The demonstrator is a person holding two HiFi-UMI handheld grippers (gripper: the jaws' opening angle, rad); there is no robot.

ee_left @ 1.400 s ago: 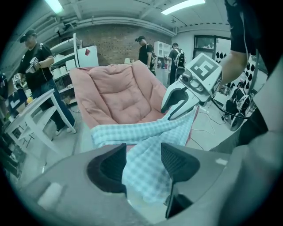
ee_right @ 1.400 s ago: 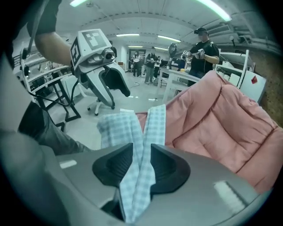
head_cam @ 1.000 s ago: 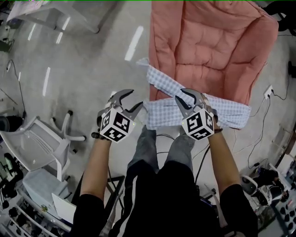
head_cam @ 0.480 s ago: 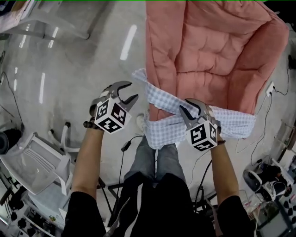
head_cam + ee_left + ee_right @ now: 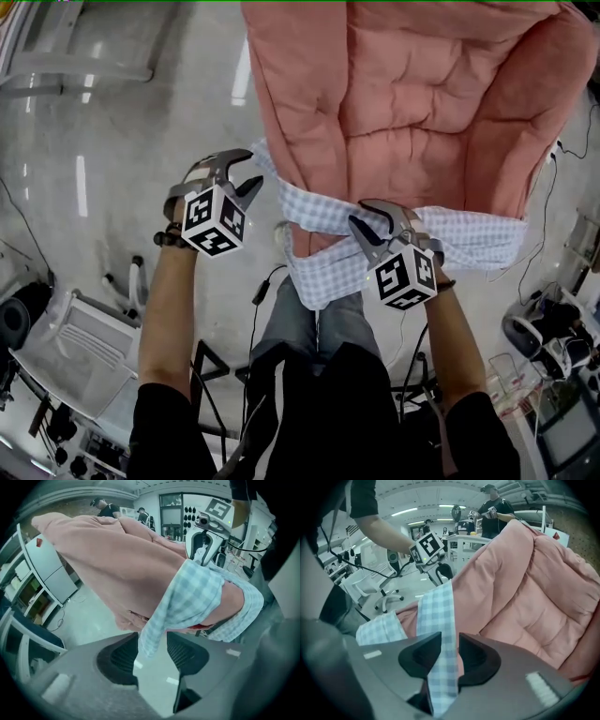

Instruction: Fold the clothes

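I find the checked cloth (image 5: 469, 239) draped across the near edge of the pink padded cushion (image 5: 412, 94). It runs from the cushion's near left corner to its near right corner, with a loose flap hanging below the edge over the person's legs. The cushion stands on a grey floor (image 5: 141, 122). My right gripper (image 5: 367, 216) is clenched on the cloth at about the middle of that near edge. In the right gripper view the strip of checked cloth (image 5: 438, 616) passes between the two pads of the right gripper (image 5: 449, 653) and is pinched there, with the cushion (image 5: 534, 592) rising behind it. My left gripper (image 5: 242, 169) sits at the cushion's near left corner, pointing downward. In the left gripper view the jaws of the left gripper (image 5: 152, 644) stand apart and have just been closing. The hanging tip of the cloth (image 5: 192, 592) dips between them but neither pad presses on it, so this gripper holds nothing.
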